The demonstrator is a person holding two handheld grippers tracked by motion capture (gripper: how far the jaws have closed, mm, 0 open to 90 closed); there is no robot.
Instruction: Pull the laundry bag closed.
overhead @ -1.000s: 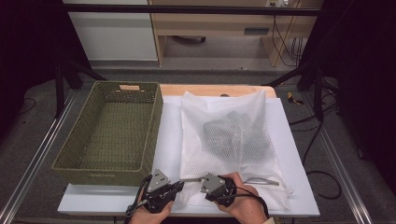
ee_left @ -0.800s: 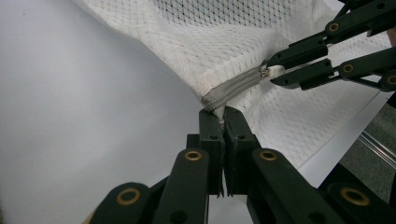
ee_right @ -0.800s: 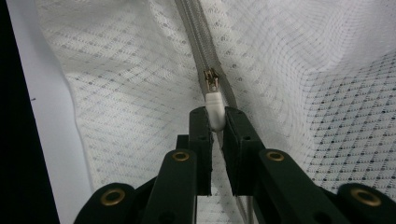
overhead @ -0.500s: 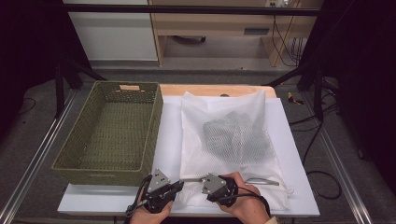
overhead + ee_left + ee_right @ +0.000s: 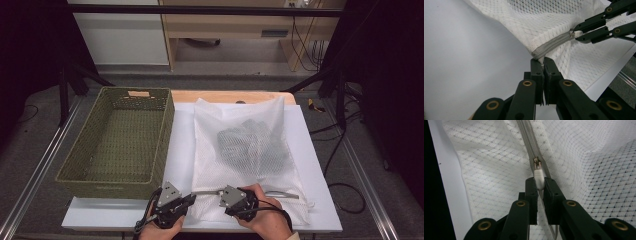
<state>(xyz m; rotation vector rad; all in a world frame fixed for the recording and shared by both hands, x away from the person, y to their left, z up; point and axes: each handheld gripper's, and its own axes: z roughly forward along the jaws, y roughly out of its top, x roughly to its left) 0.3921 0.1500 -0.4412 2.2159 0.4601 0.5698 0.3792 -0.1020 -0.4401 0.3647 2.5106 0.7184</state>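
A white mesh laundry bag (image 5: 240, 145) lies flat on the white table top (image 5: 320, 150), with a dark garment (image 5: 252, 142) inside it. Its grey zipper (image 5: 206, 191) runs along the near edge. My left gripper (image 5: 192, 196) is shut on the bag's near left corner (image 5: 541, 56), right at the zipper's end. My right gripper (image 5: 221, 192) is shut on the white zipper pull (image 5: 538, 176), a short way along the zipper. In the left gripper view the right gripper (image 5: 577, 34) holds the pull (image 5: 577, 33) at the upper right.
A green woven basket (image 5: 117, 145) with nothing in it stands on the left, next to the bag. The table's near edge (image 5: 200, 225) is just below both hands. Dark stands and cables (image 5: 330, 145) lie around the table on the floor.
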